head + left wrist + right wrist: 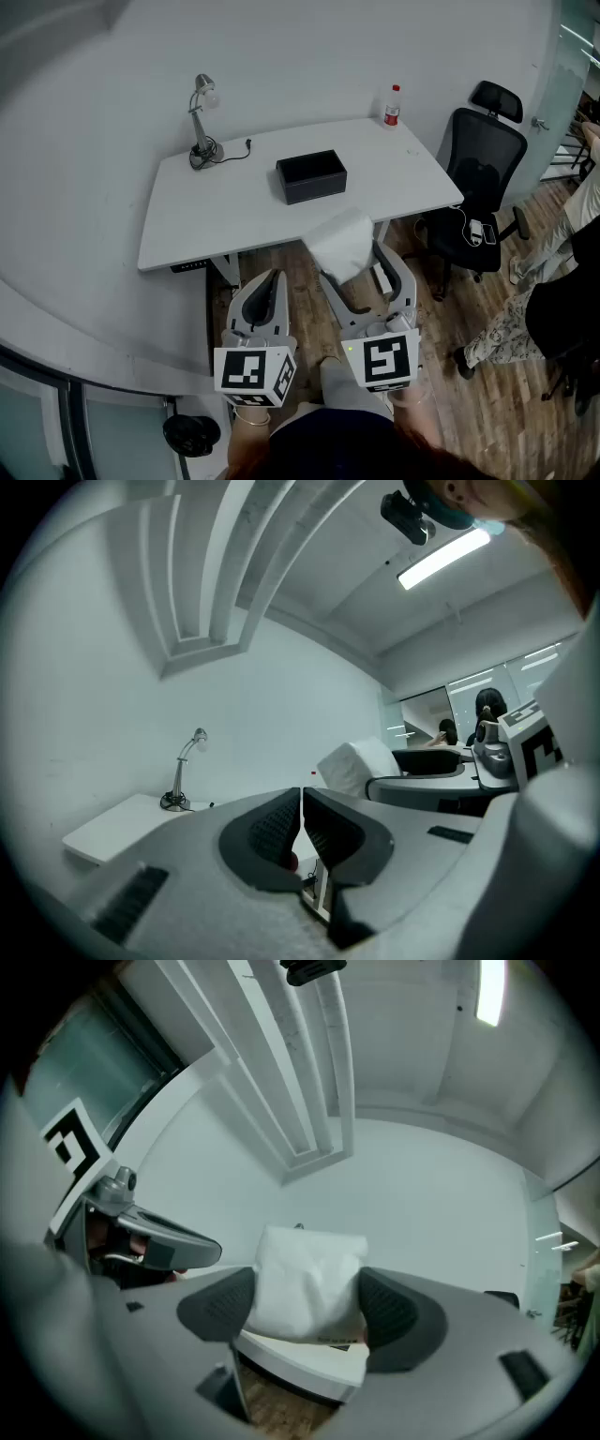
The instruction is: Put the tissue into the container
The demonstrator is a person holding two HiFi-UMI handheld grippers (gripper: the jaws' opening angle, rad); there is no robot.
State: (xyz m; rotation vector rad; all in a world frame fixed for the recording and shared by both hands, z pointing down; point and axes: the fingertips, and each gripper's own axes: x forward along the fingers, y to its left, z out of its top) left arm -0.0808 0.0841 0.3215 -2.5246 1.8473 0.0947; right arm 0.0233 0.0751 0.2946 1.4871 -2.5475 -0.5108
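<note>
A black open-topped container (pixel 311 176) sits in the middle of the white table (pixel 216 216). My right gripper (pixel 352 260) is held in front of the table's near edge, shut on a white tissue pack (pixel 342 244). In the right gripper view the tissue pack (pixel 309 1260) fills the gap, with a dark pad pressed against each side of it. My left gripper (pixel 272 278) hangs beside it on the left, lower than the tabletop. Its jaws (pixel 301 794) are shut with nothing between them. The tissue pack (pixel 356 764) also shows to the right in the left gripper view.
A desk lamp (pixel 202 131) stands at the table's back left corner and a red-capped bottle (pixel 392 106) at the back right. A black office chair (pixel 483 178) stands right of the table. A person (pixel 581 216) is at the far right. The floor is wooden.
</note>
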